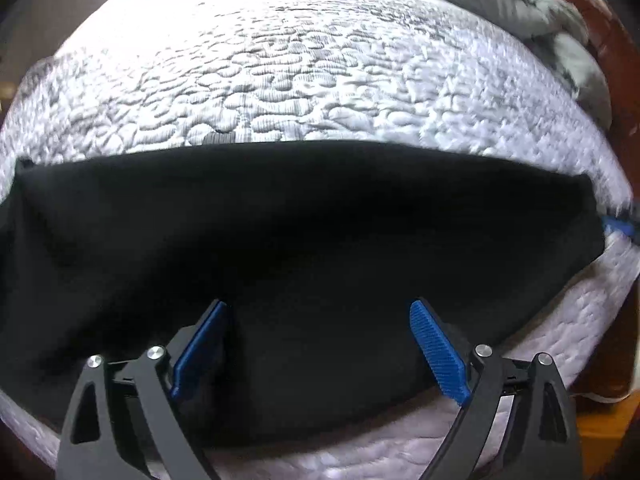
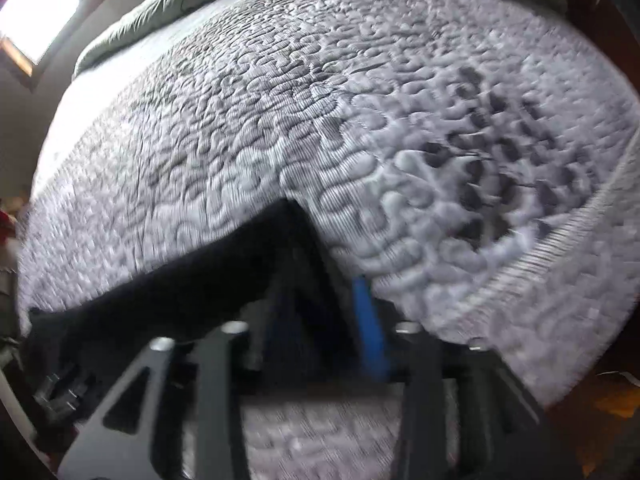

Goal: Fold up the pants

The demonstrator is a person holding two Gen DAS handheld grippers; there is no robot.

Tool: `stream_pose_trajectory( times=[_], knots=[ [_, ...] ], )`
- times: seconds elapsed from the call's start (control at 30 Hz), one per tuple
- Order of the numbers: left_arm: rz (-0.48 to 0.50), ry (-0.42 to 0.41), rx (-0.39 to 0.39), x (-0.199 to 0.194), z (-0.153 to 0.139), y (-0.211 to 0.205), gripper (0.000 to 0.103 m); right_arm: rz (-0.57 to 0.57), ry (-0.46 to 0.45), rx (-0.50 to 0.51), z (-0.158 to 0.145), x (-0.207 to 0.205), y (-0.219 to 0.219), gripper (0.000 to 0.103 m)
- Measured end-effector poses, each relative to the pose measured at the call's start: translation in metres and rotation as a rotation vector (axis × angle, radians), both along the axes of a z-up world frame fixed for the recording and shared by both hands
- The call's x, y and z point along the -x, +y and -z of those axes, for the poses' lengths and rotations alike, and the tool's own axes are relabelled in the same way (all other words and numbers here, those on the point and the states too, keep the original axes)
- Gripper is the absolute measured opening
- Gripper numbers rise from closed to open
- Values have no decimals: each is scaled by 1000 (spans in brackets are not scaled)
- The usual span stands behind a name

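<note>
Black pants [image 1: 304,232] lie flat across the near edge of the mattress [image 1: 304,80], spread from left to right as one wide dark band with a straight far edge.

Left tool [image 1: 318,316]: blue pads [image 1: 438,354] wide apart, hovering over the near part of the pants; fabric shows between the fingers, nothing pinched.

Right tool [image 2: 320,320]: blue pads drawn close together with a peak of black cloth [image 2: 288,264] rising between them, so it reads as clamped on the pants corner. This view is motion-blurred. From that corner the cloth runs away to the left along the near mattress edge.

In the left view, the right tool's blue tip [image 1: 618,227] shows at the right end of the pants.

Grey-green blanket [image 2: 132,24] bunched at the far side of the mattress. Bright window [image 2: 44,8] at far left.
</note>
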State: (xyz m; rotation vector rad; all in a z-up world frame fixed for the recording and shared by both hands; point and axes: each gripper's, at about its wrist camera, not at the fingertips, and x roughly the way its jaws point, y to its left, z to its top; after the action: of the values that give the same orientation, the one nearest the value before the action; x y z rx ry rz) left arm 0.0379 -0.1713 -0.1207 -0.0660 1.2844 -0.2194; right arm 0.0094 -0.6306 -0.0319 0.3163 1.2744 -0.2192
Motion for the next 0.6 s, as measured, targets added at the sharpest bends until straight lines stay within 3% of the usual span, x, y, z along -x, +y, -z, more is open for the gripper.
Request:
stream_pose_trajectory(
  times=[0.1,0.17,0.27,0.37,0.6],
  knots=[
    [-18,-18,19,4,-10,-6,92,-27,36,7,-5,25,16,53],
    [-9,-39,13,8,-12,-15,92,-41,61,-7,1,33,25,62],
    [-1,-15,36,10,-6,-22,92,-23,68,-63,15,41,26,65],
    [1,8,33,9,4,-24,92,40,68,-187,32,40,15,65],
    [-24,17,52,5,3,-8,92,58,79,-163,52,23,15,67]
  ],
)
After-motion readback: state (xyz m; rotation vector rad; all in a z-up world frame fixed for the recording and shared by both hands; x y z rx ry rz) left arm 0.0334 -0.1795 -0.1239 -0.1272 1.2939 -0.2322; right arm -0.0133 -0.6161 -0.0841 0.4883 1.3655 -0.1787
